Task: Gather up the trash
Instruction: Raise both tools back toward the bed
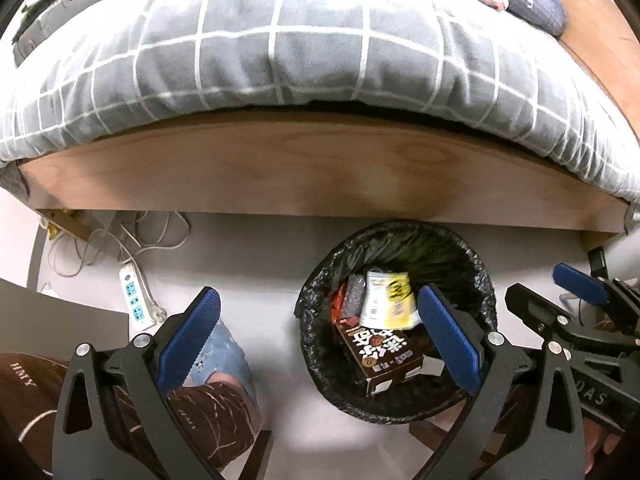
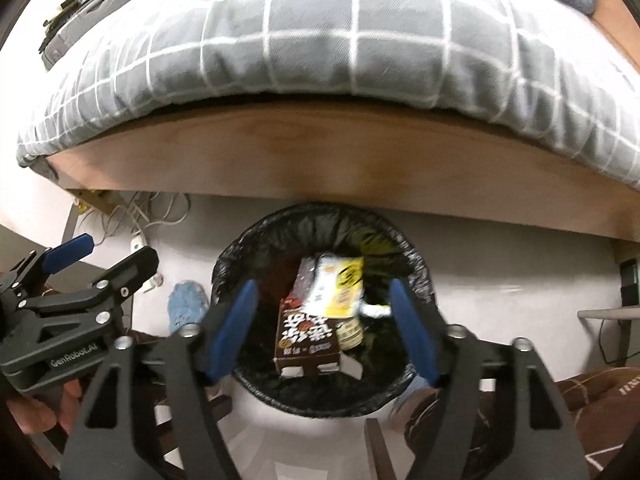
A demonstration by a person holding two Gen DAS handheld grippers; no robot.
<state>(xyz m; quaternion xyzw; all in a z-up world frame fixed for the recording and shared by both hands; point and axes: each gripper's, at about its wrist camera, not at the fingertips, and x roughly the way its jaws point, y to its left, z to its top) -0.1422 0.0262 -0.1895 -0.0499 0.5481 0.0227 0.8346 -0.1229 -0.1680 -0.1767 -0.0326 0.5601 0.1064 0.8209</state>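
Note:
A round bin with a black bag (image 1: pixel 320 292) (image 2: pixel 228 264) stands on the floor by the bed. In it lie a brown carton (image 1: pixel 384 354) (image 2: pixel 308 338), a yellow and white wrapper (image 1: pixel 390 300) (image 2: pixel 342 284) and a dark packet (image 1: pixel 354 294). My left gripper (image 1: pixel 320 332) is open and empty, above the bin's left side. My right gripper (image 2: pixel 324 320) is open and empty, directly over the bin; it also shows in the left wrist view (image 1: pixel 556 292). The left gripper shows in the right wrist view (image 2: pixel 108 250).
A bed with a grey checked quilt (image 1: pixel 300 52) (image 2: pixel 352 40) and a wooden frame (image 1: pixel 320 168) rises behind the bin. A power strip (image 1: pixel 134 300) and cables (image 1: pixel 120 240) lie on the floor at left. A person's knee in torn jeans (image 1: pixel 220 356) is below left.

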